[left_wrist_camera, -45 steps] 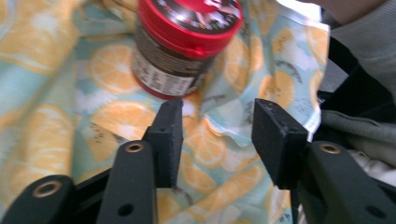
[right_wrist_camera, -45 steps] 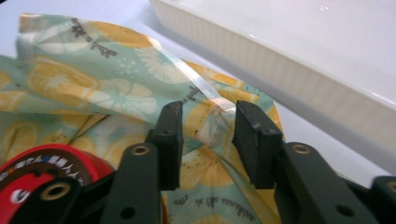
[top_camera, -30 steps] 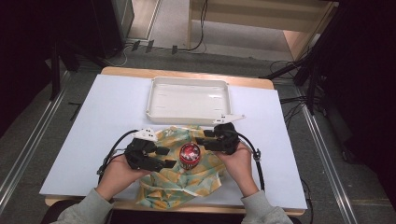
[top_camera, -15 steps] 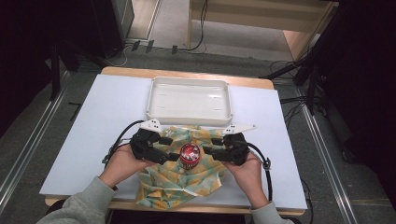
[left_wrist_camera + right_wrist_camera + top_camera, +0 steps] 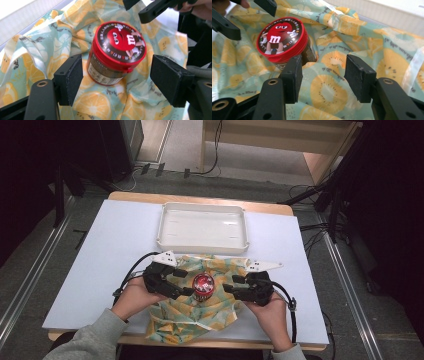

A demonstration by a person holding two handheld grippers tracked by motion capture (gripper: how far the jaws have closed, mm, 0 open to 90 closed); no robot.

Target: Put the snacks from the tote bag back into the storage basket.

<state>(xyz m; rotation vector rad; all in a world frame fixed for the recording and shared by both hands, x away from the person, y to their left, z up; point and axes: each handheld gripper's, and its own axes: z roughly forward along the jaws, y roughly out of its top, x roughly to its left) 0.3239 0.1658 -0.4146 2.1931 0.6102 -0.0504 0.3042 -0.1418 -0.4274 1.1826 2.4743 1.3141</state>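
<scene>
You are seated at a white table [image 5: 100, 270], your forearms reaching in from the near edge. At the far side of the table sits an empty white tray [image 5: 202, 227], shallow and rectangular. Just in front of the tray, touching its near rim, lies a crumpled cloth [image 5: 195, 312] printed with orange and lemon slices on a pale green ground; it spreads toward you to the table's near edge.

Your left hand [image 5: 132, 296] holds the left gripper [image 5: 186, 291] at the left side of the cloth, pointing right. Its jaws are spread apart and grip nothing; in the left gripper view they stand on either side of the jar, with a gap showing at each side. Your right hand [image 5: 267, 306] holds the right gripper [image 5: 229, 289] at the right side of the cloth, pointing left. Its jaws are also released and parted, with only cloth between them in the right gripper view.

Between the two grippers, in the middle of the cloth, stands a small round jar [image 5: 203, 286] with a red lid [image 5: 120, 43]. The lid bears a red cartoon candy figure on a dark ground. The jar leans slightly on the rumpled fabric.
</scene>
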